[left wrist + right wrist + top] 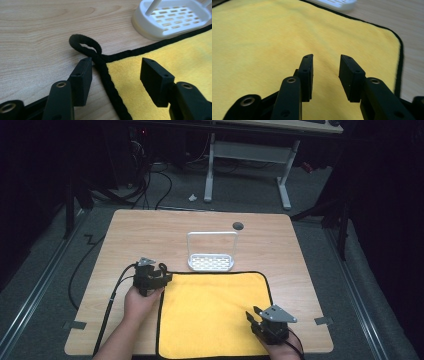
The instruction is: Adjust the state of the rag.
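Here, high view: a yellow cloth (215,312) with black edging lies flat on the near half of the desk (125,235), its far edge touching a white soap dish (211,261). The left gripper (162,276) sits at the cloth's far left corner, forearm coming up from the bottom edge, gripper pointing right, toward the cloth. The right gripper (254,316) hovers over the near right part of the cloth, pointing left and away from the person.

Left gripper view: jaws stand wide apart with nothing pinched. The black hanging loop (85,45) and the corner hem lie between them on the wood, unpressed. The soap dish (172,17) is just beyond.

Right gripper view: jaws partly apart, empty, held above the cloth (287,37); the cloth's right hem (399,55) runs off to the side.

Judgement: the work looks like handling or folding the cloth, and this is the approach to a grasp, neither side yet gripping. Next move calls for the left gripper to settle lower and close on the corner hem, while the right drops to an edge before any lift.
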Available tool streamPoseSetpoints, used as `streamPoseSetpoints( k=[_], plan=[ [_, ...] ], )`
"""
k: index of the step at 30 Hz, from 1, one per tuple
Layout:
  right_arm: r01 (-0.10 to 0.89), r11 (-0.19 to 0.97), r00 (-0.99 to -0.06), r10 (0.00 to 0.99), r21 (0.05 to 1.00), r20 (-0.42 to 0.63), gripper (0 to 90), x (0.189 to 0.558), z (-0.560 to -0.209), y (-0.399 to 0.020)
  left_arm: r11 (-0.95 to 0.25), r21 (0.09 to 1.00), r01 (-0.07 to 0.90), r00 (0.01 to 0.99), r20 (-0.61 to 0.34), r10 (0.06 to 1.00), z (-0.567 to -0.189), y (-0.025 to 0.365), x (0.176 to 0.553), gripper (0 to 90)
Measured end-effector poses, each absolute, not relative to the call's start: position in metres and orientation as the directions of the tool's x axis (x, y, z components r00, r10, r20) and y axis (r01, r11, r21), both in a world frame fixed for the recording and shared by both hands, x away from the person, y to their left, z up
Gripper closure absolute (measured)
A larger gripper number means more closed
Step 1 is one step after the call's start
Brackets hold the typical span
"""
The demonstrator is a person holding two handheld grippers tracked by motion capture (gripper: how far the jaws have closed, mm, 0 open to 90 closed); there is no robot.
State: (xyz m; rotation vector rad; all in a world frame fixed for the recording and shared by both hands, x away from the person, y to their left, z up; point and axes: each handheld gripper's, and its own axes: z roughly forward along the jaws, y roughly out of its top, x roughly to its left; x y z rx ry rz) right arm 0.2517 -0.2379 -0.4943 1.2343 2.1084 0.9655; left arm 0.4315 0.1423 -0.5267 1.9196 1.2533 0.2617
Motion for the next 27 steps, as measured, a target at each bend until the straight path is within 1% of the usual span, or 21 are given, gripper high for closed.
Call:
streamPoseSetpoints(
  k=[3,4,6,8,10,16,17,19,23,27],
  plan=[
    [0.5,0.37,-0.501,0.861,0.783,-0.087,64.2,0.253,-0.49,-0.221,-0.198,0.72,0.665,0.481,-0.211,0.851,-0.529,0.137,0.431,43.6],
    [0.497,0.375,-0.511,0.855,0.783,-0.085,64.1,0.253,-0.489,-0.216,-0.208,0.723,0.659,0.483,-0.194,0.854,-0.529,0.135,0.431,45.1],
    [0.482,0.392,-0.529,0.843,0.784,-0.097,63.8,0.254,-0.488,-0.206,-0.237,0.728,0.643,0.483,-0.146,0.863,-0.53,0.132,0.429,47.7],
    [0.473,0.409,-0.552,0.828,0.78,-0.1,62.8,0.256,-0.487,-0.195,-0.292,0.732,0.615,0.488,-0.062,0.871,-0.53,0.126,0.426,51.6],
    [0.459,0.424,-0.57,0.815,0.781,-0.107,62.1,0.257,-0.487,-0.186,-0.308,0.736,0.603,0.487,-0.033,0.873,-0.531,0.123,0.424,54.7],
    [0.431,0.466,-0.627,0.77,0.772,-0.115,60.0,0.26,-0.491,-0.153,-0.301,0.757,0.58,0.502,-0.041,0.864,-0.533,0.118,0.42,73.0],
    [0.431,0.466,-0.627,0.77,0.772,-0.115,60.0,0.26,-0.491,-0.153,-0.301,0.757,0.58,0.502,-0.041,0.864,-0.533,0.118,0.42,75.0],
    [0.417,0.489,-0.658,0.744,0.766,-0.117,57.9,0.262,-0.493,-0.136,-0.287,0.76,0.582,0.511,-0.068,0.857,-0.534,0.122,0.42,79.3],
    [0.396,0.517,-0.7,0.705,0.759,-0.115,57.6,0.264,-0.496,-0.111,-0.189,0.748,0.636,0.498,-0.212,0.841,-0.536,0.135,0.425,81.7],
    [0.382,0.535,-0.738,0.668,0.754,-0.1,58.3,0.266,-0.5,-0.086,-0.152,0.739,0.656,0.488,-0.262,0.833,-0.537,0.138,0.427,81.8]
  ],
)
